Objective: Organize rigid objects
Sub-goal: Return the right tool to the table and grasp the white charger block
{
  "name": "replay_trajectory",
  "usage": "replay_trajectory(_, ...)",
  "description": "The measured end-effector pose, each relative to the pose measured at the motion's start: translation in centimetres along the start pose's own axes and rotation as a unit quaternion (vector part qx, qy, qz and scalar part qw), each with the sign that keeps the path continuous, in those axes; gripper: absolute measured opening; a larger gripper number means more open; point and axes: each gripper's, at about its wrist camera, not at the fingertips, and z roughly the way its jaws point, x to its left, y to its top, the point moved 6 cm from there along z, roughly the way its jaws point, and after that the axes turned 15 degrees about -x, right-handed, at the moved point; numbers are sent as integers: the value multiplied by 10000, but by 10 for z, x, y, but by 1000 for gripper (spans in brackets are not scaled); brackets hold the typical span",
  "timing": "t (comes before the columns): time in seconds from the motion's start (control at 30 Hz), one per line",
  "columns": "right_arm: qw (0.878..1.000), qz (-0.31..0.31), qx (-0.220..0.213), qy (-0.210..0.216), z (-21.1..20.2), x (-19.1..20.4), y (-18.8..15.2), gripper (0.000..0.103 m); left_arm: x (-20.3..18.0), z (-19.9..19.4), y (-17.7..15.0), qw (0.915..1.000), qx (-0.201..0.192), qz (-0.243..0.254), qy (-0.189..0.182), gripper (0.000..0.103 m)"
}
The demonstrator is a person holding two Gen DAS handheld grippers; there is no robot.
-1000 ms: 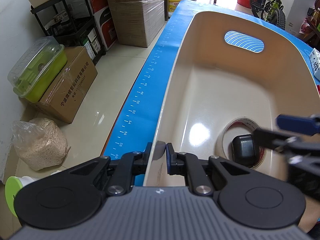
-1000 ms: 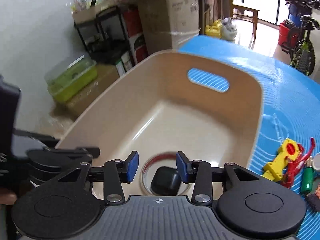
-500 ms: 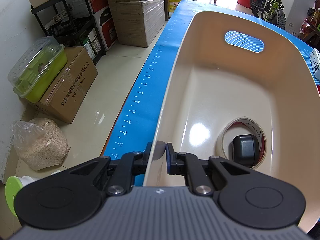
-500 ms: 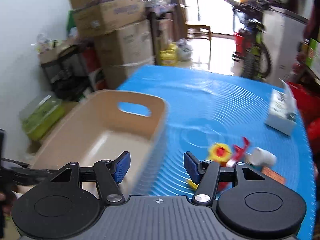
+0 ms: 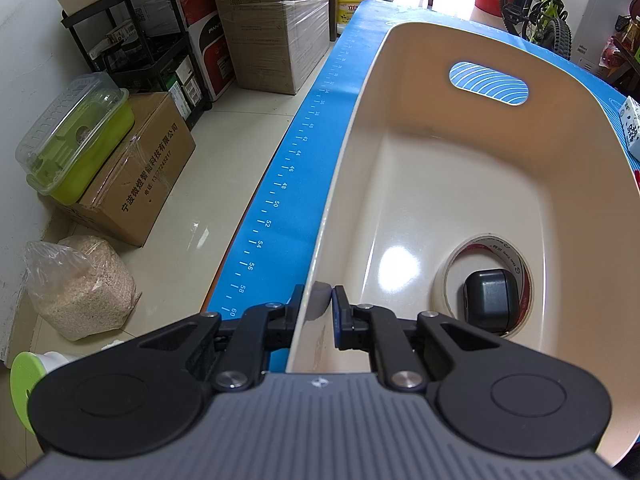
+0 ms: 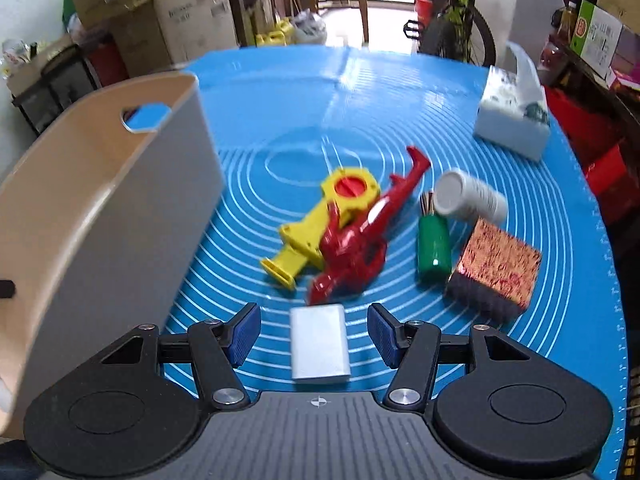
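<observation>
My left gripper (image 5: pixel 318 312) is shut on the near rim of the beige bin (image 5: pixel 340 184). Inside the bin lie a tape roll (image 5: pixel 452 272) and a black case (image 5: pixel 486 300) within its ring. My right gripper (image 6: pixel 314 338) is open above the blue mat, its fingers on either side of a silver rectangular block (image 6: pixel 319 344) without touching it. Beyond it lie a yellow toy (image 6: pixel 320 220), a red toy helicopter (image 6: pixel 360 236), a green bottle (image 6: pixel 433 246), a white cylinder (image 6: pixel 470 198) and a red-gold patterned block (image 6: pixel 496 268). The bin (image 6: pixel 100 216) stands to the left.
A white tissue box (image 6: pixel 512 124) sits at the mat's far right. The mat's left edge (image 5: pixel 280 184) runs close beside the bin, with the floor, cardboard boxes (image 5: pixel 136 168) and a grain bag (image 5: pixel 80 284) below. A bicycle and shelves stand behind the table.
My right gripper has swung from above the bin to the right, over the loose objects, and now straddles the silver block. The left gripper has held still on the bin rim.
</observation>
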Motion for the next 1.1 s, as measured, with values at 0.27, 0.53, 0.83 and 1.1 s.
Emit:
replay_trajectory(0.27, 9996, -96, 204, -191, 20, -3, -22, 66, -1, 1, -1, 10000, 1, -12, -8, 15)
replay_trajectory(0.53, 9997, -180, 60, -121, 18, 1, -23, 43, -1, 1, -1, 10000, 3, -11, -9, 15)
replay_trajectory(0.83, 9998, 11, -180, -94, 0, 0, -16, 43, -1, 1, -1, 10000, 4, -8, -7, 15)
replay_trajectory(1.1, 9997, 85, -219, -112, -13, -5, -10, 43, -1, 1, -1, 10000, 6, -10, -8, 15)
